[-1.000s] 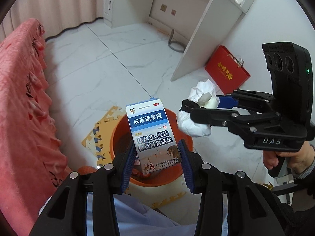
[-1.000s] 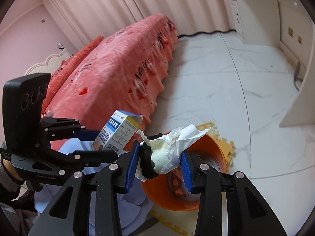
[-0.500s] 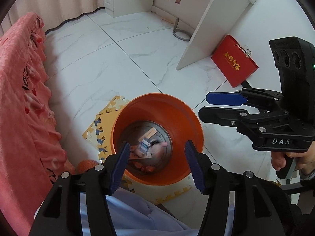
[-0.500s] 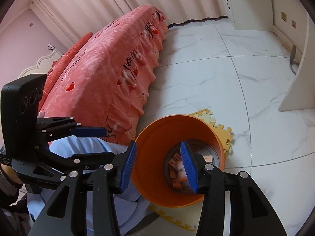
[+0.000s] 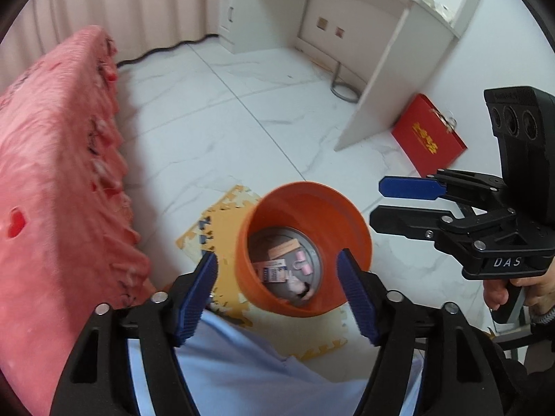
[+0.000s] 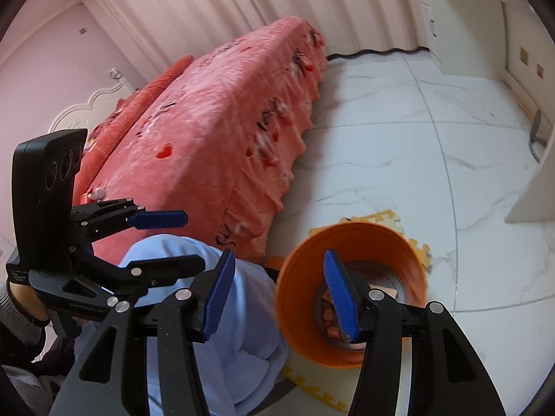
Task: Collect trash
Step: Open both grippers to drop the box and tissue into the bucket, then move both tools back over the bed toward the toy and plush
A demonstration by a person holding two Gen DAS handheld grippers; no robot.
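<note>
- Furthest left is the bed (image 5: 52, 180), draped in a coral-pink blanket (image 6: 222, 121) with red heart shapes; its frilled edge hangs down to the white marble floor (image 5: 215, 121).
- The person's knee in pale blue trousers (image 6: 222, 312) sits beside the bed, low in both wrist views.
- The left gripper (image 5: 277, 291) hangs over the bin, its jaws spread wide with nothing between the blue pads (image 5: 196, 298).
- On the floor by the bed's lower edge lies a yellow foam puzzle mat (image 5: 215, 222), and the orange bin (image 5: 312, 194) stands on it, near the knee.
- Trash lies at the bottom of the bin: a small white and blue medicine box (image 5: 274, 271), a tan card or packet (image 5: 284, 248), a pink item (image 5: 304, 260) and some crumpled white tissue (image 5: 297, 285). Blur keeps me from making out finer detail.
- The right gripper (image 5: 376, 201) is held level just to the right of the bin's rim, jaws apart and gripping nothing; from its own camera the bin shows between and behind its blue pads (image 6: 341, 298).
- The person's right hand (image 5: 520, 294) grips the handle below that gripper.
- Further right and back, a red gift bag (image 5: 428, 138) leans on the floor against the wall, beside the side panel of a white desk (image 5: 392, 59).
</note>
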